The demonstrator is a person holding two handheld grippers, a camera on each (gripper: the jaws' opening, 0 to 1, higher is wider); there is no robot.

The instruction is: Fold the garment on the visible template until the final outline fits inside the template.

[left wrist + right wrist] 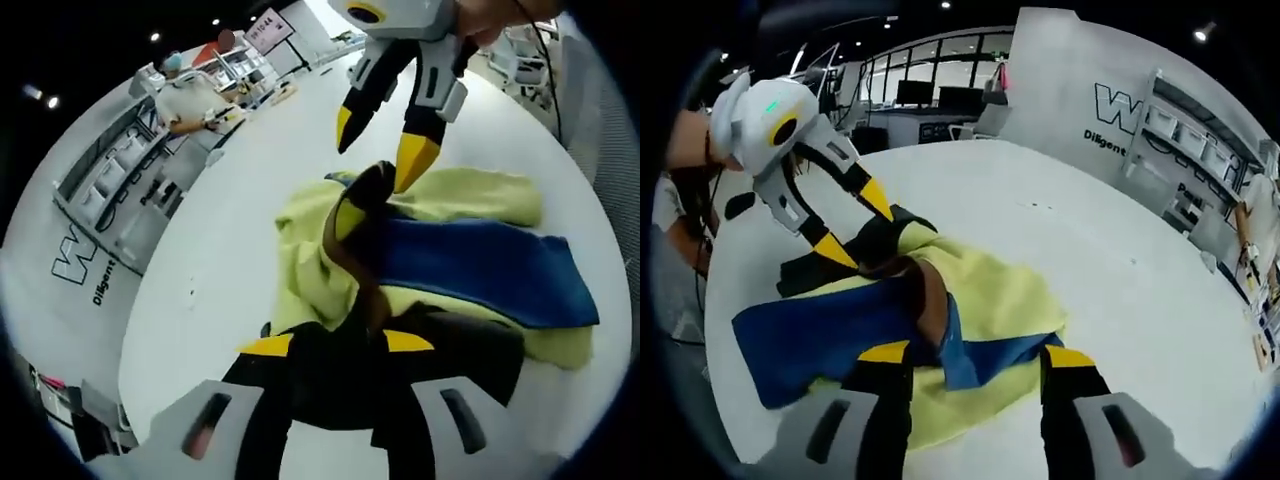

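A crumpled garment (470, 195) of yellow, blue, black and brown cloth lies bunched on the white table (260, 200). In the left gripper view my left gripper (336, 343) is open, its yellow tips standing either side of the black part (440, 350). My right gripper (379, 143) comes in from the top, open, one tip touching a raised brown fold (362, 195). The right gripper view has the garment (990, 290) between my open right gripper's (975, 354) tips. My left gripper (854, 224) is open over the black cloth (875, 245) at the far side.
The white table (1090, 250) stretches wide around the garment. A wall with lettering and shelves (1200, 150) runs beyond it, with desks and monitors (930, 100) at the back. Someone stands at a far bench (185, 100). A person's arm (685, 140) holds the left gripper.
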